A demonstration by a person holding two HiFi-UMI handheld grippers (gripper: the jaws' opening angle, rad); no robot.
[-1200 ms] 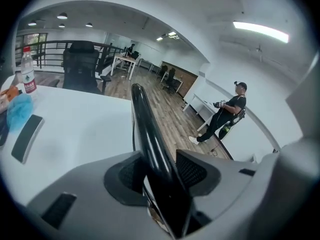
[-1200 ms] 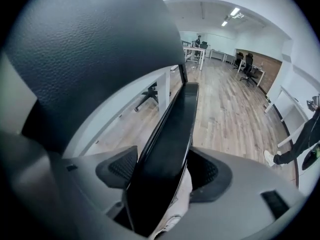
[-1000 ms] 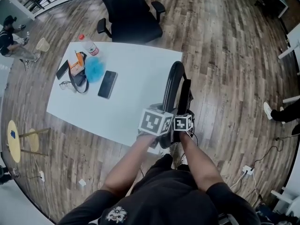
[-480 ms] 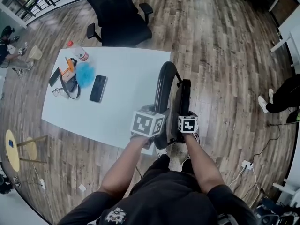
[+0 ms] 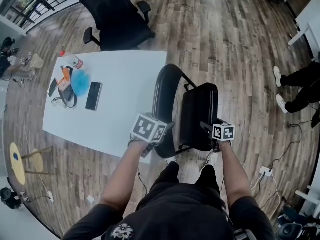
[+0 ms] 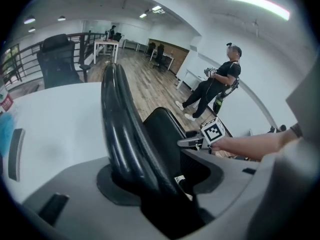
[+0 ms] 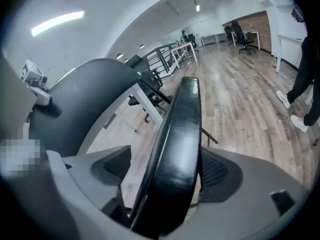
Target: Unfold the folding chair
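The black folding chair stands partly spread beside the table, its curved backrest (image 5: 162,91) left of the padded seat (image 5: 200,111). My left gripper (image 5: 167,129) straddles the backrest's lower end. In the left gripper view the backrest (image 6: 117,119) runs between the opening jaws of the left gripper (image 6: 160,184), and a gap shows at the right pad. My right gripper (image 5: 206,127) is at the seat's near edge. Its jaws are opening around the seat edge (image 7: 177,134), with floor showing between that edge and the left pad of the right gripper (image 7: 165,174).
A white table (image 5: 125,84) lies left of the chair with a phone (image 5: 93,95), a blue item (image 5: 80,82) and a bottle on it. A black office chair (image 5: 117,16) stands behind it. A person's legs (image 5: 300,81) are at the right; a power strip (image 5: 262,173) lies on the wood floor.
The seat has swung out to the right, away from the backrest, with my right gripper moving right along with it. My left gripper shifted slightly left and down at the backrest.
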